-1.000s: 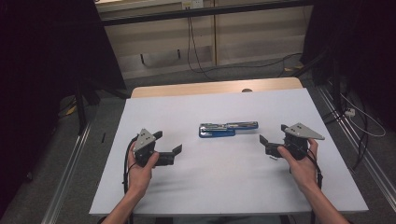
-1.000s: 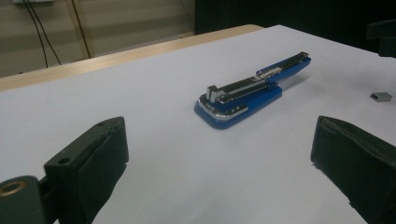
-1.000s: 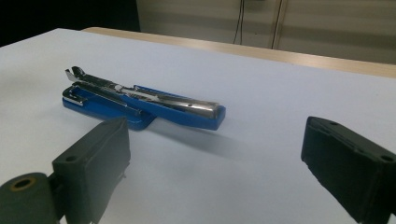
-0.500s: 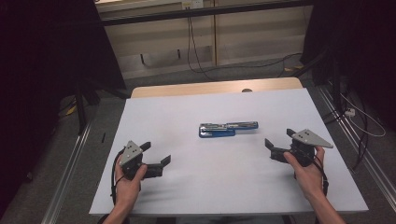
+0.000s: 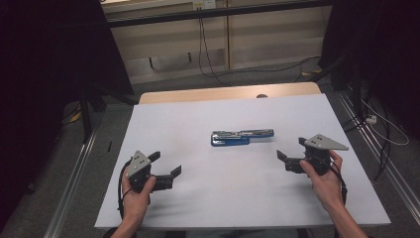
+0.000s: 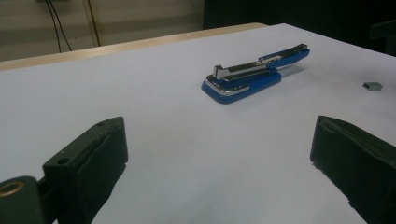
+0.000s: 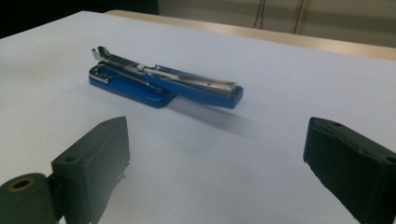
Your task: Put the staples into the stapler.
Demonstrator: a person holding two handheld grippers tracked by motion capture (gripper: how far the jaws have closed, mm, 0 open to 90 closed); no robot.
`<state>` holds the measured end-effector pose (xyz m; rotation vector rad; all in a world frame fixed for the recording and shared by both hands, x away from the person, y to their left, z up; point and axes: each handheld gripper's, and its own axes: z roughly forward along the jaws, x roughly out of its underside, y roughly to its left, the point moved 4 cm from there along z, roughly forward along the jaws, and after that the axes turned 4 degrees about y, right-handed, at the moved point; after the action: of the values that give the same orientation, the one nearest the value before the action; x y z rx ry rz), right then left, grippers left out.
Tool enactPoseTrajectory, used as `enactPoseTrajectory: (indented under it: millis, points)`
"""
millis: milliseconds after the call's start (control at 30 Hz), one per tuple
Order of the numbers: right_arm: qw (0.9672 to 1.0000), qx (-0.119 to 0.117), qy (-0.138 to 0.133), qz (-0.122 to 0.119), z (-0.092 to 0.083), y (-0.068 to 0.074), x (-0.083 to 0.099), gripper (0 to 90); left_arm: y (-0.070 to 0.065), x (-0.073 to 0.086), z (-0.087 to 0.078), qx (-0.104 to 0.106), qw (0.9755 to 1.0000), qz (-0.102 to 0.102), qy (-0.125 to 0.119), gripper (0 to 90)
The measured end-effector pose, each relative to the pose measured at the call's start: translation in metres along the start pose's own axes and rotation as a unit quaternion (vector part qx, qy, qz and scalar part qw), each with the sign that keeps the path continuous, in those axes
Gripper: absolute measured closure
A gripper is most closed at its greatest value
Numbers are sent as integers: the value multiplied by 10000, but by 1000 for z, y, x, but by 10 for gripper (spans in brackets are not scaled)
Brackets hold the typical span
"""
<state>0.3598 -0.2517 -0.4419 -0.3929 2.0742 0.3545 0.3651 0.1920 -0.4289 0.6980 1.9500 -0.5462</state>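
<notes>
A blue stapler [image 5: 241, 137] lies swung open flat in the middle of the white table [image 5: 198, 114], its metal staple channel facing up. It also appears in the left gripper view [image 6: 252, 77] and the right gripper view [image 7: 163, 84]. My left gripper [image 5: 166, 165] is at the near left of the table, open and empty, its jaws pointing toward the stapler. My right gripper [image 5: 292, 151] is at the near right, also open and empty, aimed at the stapler from the other side. Both are well apart from it.
A small grey metal piece [image 6: 372, 86], perhaps a block of staples, lies on the table to the right of the stapler in the left gripper view. The table's wooden far edge [image 5: 228, 93] shows beyond the white sheet. Cables [image 5: 208, 54] run across the floor behind.
My left gripper has drawn back toward the near edge and to the left. My right gripper has moved slightly nearer and outward. The stapler has stayed put.
</notes>
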Motion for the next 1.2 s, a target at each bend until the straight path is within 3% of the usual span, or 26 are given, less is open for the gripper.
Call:
enactPoseTrajectory:
  millis: [200,300,367,667,833,967,1067,1200]
  points:
    - [9986,-283,443,-19,0,-2,-8,93,-1,2,-5,31,10000,-67,-21,44]
    - [9970,-308,698,-91,3,-5,-8,100,0,2,-7,-8,10000,-47,-26,44]
    - [9953,-413,878,-73,5,-8,-8,127,-1,3,-6,-75,10000,38,8,44]
    - [9859,-678,1522,-127,5,-17,-2,143,0,4,-3,-73,10000,-53,24,45]
    - [9846,-464,1659,-289,4,-22,-1,98,1,6,-4,-72,9999,-53,81,55]
    - [9808,-585,1827,-344,4,-21,3,105,1,6,-6,-115,9999,-64,60,55]
    - [9784,-748,1893,-368,5,-20,2,164,0,7,-8,-167,9998,-55,75,55]
    - [9719,-982,2107,-383,5,-19,4,289,-1,11,-13,-173,9998,-61,110,55]
